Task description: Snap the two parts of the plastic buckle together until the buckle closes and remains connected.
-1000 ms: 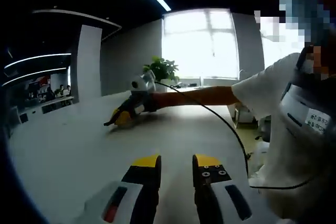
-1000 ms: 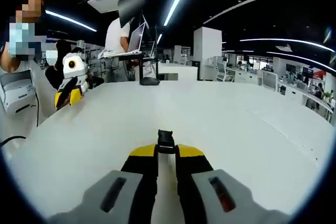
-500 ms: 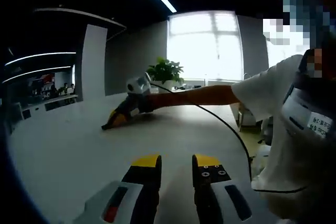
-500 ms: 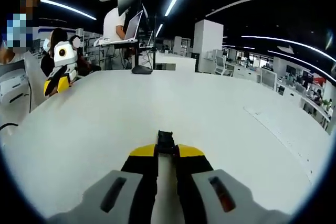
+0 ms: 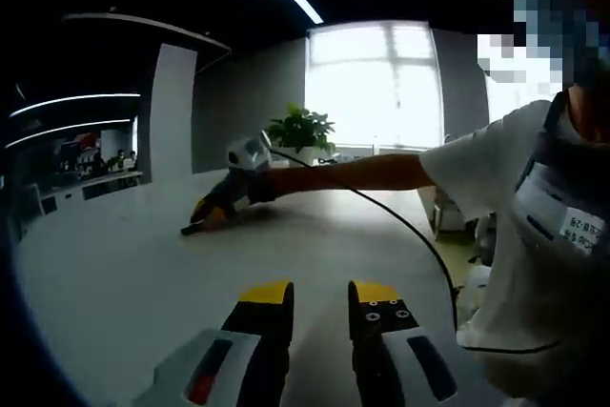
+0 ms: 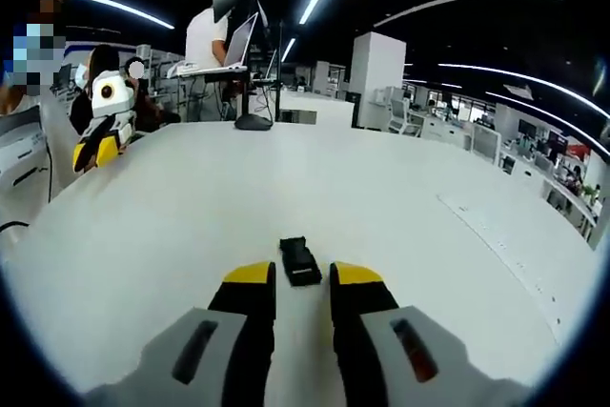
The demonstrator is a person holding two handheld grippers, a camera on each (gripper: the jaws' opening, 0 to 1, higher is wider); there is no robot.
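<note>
In the right gripper view, the right gripper (image 6: 302, 278) rose from six o'clock with its yellow-tipped jaws apart and nothing between them. Just beyond the tips, toward twelve o'clock, a small black buckle (image 6: 299, 261) lay flat on the white table (image 6: 429, 264), clear of both jaws; whether its two parts were joined could not be told at that size. Farther off, at about ten o'clock, the left gripper (image 6: 94, 152) hung over the table's edge, white-bodied with yellow tips. Beyond the table at about eleven o'clock a person in a white shirt (image 6: 212, 40) stood at a raised stand holding a laptop (image 6: 237, 45), its dark round base (image 6: 253, 122) resting at the table's far edge, and an open office with desks stretched away toward two o'clock. In the left gripper view, the left gripper (image 5: 319, 297) came up from six o'clock with its jaws parted and empty above the white table (image 5: 114, 283). Across the table, toward eleven o'clock, the right gripper (image 5: 195, 226) reached down with its tips at the surface, held out on a bare arm (image 5: 353, 174) of the person in a white T-shirt (image 5: 496, 178) at three o'clock, a black cable (image 5: 410, 226) trailing back from it. Behind it stood a potted plant (image 5: 300, 128) before a bright window (image 5: 376, 83).
</note>
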